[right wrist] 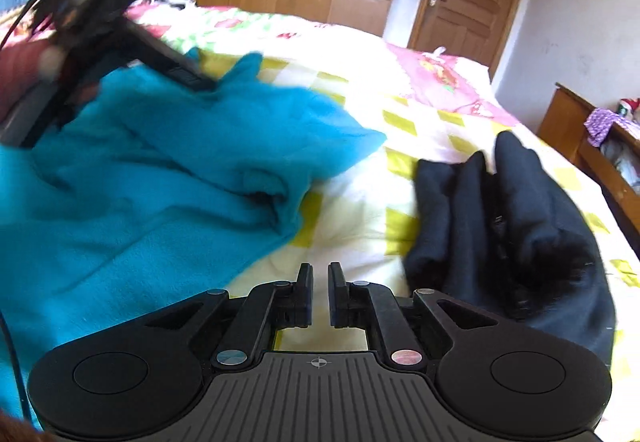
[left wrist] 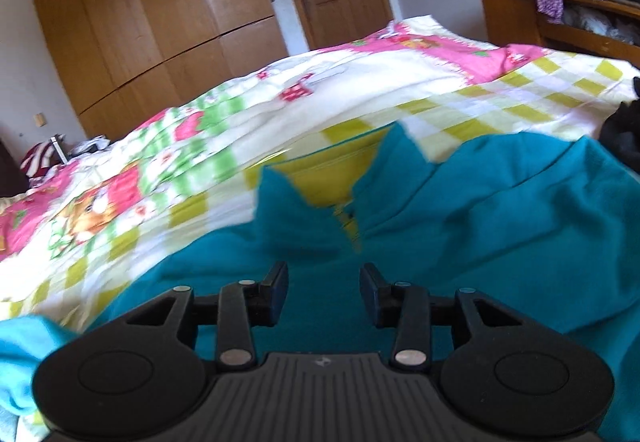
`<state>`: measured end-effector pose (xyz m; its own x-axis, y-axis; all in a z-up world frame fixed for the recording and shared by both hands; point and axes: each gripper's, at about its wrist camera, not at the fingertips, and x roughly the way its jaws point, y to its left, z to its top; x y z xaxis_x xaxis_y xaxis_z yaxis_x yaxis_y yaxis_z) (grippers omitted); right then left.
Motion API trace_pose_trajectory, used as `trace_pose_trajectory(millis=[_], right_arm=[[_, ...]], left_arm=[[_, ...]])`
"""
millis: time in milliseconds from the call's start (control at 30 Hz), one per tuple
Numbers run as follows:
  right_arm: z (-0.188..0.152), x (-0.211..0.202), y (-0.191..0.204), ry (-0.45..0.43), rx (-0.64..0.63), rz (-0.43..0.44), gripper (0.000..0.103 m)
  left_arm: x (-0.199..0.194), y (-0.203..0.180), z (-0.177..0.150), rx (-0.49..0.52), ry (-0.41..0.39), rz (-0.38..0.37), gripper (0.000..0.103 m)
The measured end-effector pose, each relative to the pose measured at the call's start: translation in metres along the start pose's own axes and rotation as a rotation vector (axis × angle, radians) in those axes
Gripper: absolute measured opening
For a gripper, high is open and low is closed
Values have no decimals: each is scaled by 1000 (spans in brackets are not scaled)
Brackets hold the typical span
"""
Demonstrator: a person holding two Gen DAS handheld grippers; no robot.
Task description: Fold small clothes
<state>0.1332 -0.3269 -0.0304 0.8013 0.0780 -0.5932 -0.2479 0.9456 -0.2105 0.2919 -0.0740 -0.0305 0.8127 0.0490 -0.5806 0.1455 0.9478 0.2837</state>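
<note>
Left claw point(left wrist: 324, 292) wide, empty over teal fleece top point(left wrist: 480, 226) mid-bed point(left wrist: 360, 82); right claw point(right wrist: 320, 292) narrow, empty, near black garment point(right wrist: 520, 226). Mid-fold; next needs regrasping an edge.

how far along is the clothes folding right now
Done: the black garment lies bundled aside on the bed. In hand: nothing; the left gripper hovers open over the rumpled teal garment, the right gripper is empty. Left: folding the teal one.

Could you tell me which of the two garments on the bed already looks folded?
The black garment, bundled compactly on the right; the teal fleece lies spread and rumpled.
</note>
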Motion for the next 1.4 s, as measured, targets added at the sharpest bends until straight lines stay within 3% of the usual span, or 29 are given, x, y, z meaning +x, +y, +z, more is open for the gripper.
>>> trace_pose_trajectory(millis=[67, 233, 300, 367, 433, 533, 633, 700, 800, 867, 1000, 1133, 1200, 1267, 1333, 1400], right_arm=[[14, -7, 1, -49, 0, -12, 9], [51, 16, 27, -146, -58, 52, 16], [55, 48, 39, -56, -96, 25, 16], [45, 87, 34, 138, -42, -7, 14], [38, 88, 37, 145, -48, -16, 14], [58, 67, 55, 128, -111, -62, 16], [92, 48, 81, 7, -189, 40, 18], [122, 65, 107, -10, -240, 123, 25], [156, 111, 151, 1, -300, 283, 28], [177, 143, 179, 20, -315, 381, 29], [205, 190, 211, 69, -298, 534, 29], [211, 214, 230, 70, -310, 549, 39], [212, 227, 237, 126, -304, 564, 37], [211, 230, 240, 167, -288, 567, 18], [214, 223, 242, 143, -316, 510, 4], [221, 219, 237, 121, -274, 483, 1]], left_arm=[[6, 24, -22, -26, 51, 76, 53], [12, 63, -53, -69, 81, 104, 55], [14, 69, -60, -47, 80, 101, 57], [12, 73, -65, -67, 49, 80, 56], [0, 75, -62, -106, 2, 60, 56], [-18, 85, -61, -152, -75, 30, 56], [-19, 105, -68, -248, -59, 40, 56], [-16, 115, -78, -288, -33, 61, 56], [-16, 122, -94, -361, -25, 47, 56], [-15, 115, -97, -322, -38, 65, 56], [-13, 114, -99, -319, -62, 24, 56], [-9, 120, -103, -357, -52, -9, 56], [-9, 121, -105, -364, -53, -18, 56], [-10, 122, -106, -370, -60, -14, 56], [-14, 122, -106, -372, -78, -4, 56], [-16, 122, -105, -370, -86, 5, 56]])
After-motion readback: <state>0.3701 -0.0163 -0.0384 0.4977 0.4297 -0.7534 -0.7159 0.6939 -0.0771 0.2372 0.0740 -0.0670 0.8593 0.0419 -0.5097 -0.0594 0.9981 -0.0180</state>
